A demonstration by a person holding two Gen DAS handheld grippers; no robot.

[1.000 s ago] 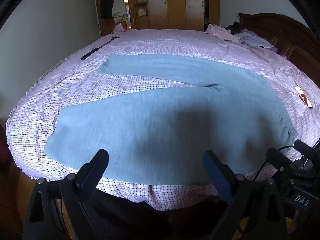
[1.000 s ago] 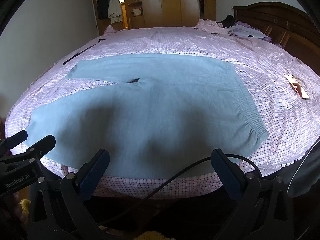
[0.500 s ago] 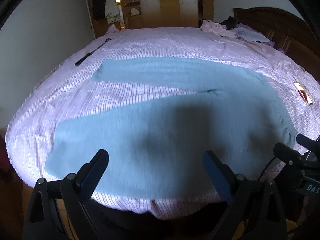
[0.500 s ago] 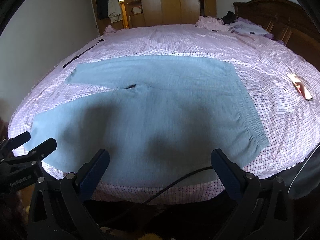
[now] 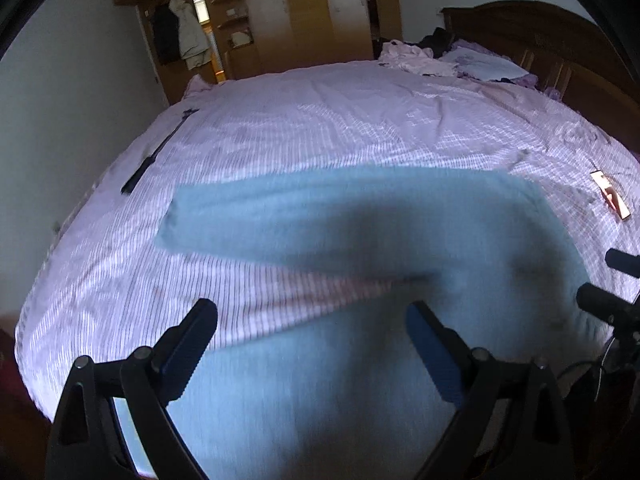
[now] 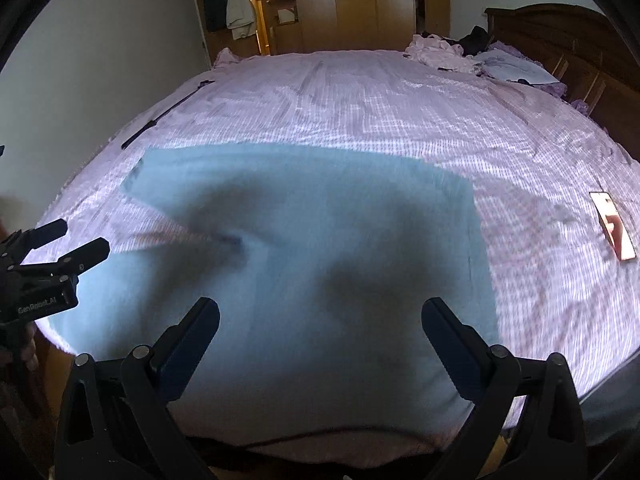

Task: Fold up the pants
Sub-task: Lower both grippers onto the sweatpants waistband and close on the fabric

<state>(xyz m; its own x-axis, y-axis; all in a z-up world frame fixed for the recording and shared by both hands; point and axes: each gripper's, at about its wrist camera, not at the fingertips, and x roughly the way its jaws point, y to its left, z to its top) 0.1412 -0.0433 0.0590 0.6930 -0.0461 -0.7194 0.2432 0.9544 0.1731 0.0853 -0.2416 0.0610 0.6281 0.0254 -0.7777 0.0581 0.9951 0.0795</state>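
Light blue pants (image 5: 360,216) (image 6: 312,240) lie flat on the bed, legs spread apart toward the left, waistband toward the right. My left gripper (image 5: 312,316) hovers open above the near leg, close to the crotch. My right gripper (image 6: 320,316) hangs open over the seat and waist area. Neither holds cloth. The other gripper shows at the edge of each view: the right one at the right rim of the left wrist view, the left one at the left rim of the right wrist view. A dark shadow falls across the pants.
The bed has a pink checked sheet (image 5: 340,120) (image 6: 360,100). A black rod (image 5: 156,156) (image 6: 160,116) lies at its far left. A phone (image 5: 610,196) (image 6: 614,230) rests at the right. Clothes (image 6: 480,58) are piled by the wooden headboard (image 6: 560,32); a wardrobe (image 6: 360,0) stands behind.
Both grippers have moved forward and over the bed, from the near edge to above the pants. The views are blurred by this motion. The pants lie as before.
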